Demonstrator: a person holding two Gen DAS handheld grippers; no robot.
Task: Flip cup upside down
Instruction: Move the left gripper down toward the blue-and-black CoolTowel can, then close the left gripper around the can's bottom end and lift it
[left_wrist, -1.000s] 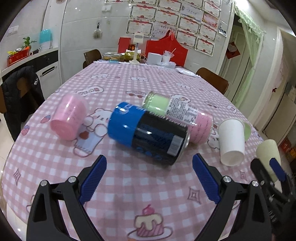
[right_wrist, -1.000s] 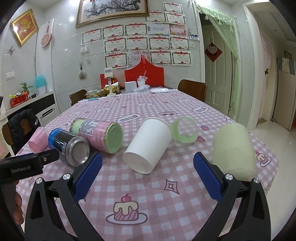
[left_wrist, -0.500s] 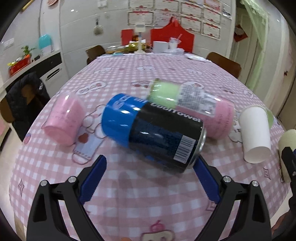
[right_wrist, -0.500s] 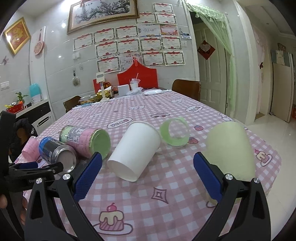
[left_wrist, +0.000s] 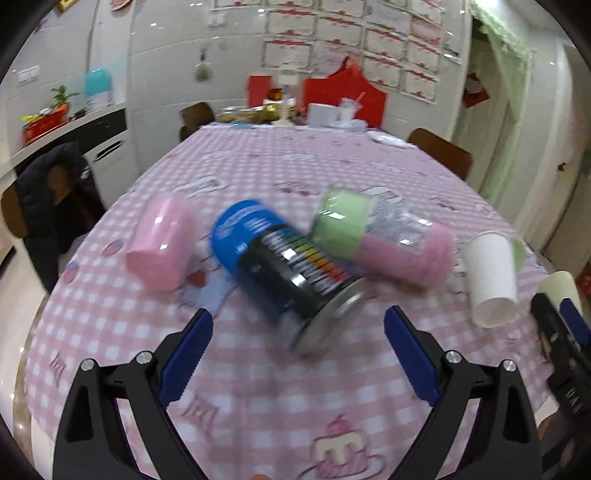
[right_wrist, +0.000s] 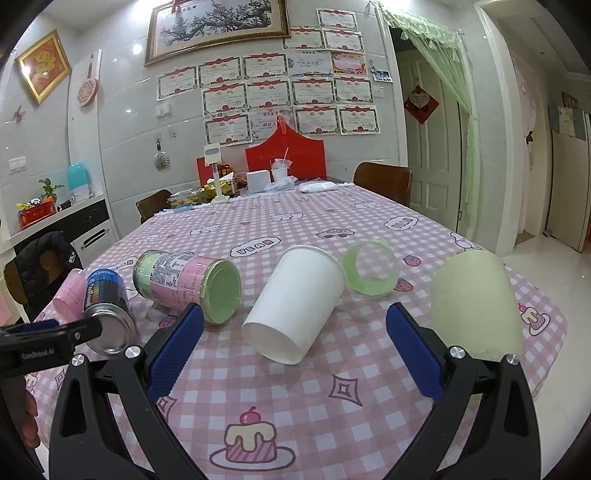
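A blue and black can (left_wrist: 284, 273) lies on its side on the pink checked tablecloth (left_wrist: 258, 387), blurred, just ahead of my open, empty left gripper (left_wrist: 297, 347). A white paper cup (right_wrist: 295, 306) lies on its side in front of my open, empty right gripper (right_wrist: 295, 332); it also shows at the right of the left wrist view (left_wrist: 491, 277). A pale green cup (right_wrist: 476, 302) stands upside down at the right table edge, beside the right finger.
A pink and green canister (right_wrist: 188, 284) lies beside the can (right_wrist: 107, 314). A pink cup (left_wrist: 160, 247) lies at the left. A clear green cup (right_wrist: 369, 273) lies behind the white cup. Clutter and chairs stand at the table's far end.
The left gripper has drawn back and its view has swung; the can now points its metal end toward it and looks blurred. The right gripper has barely moved.
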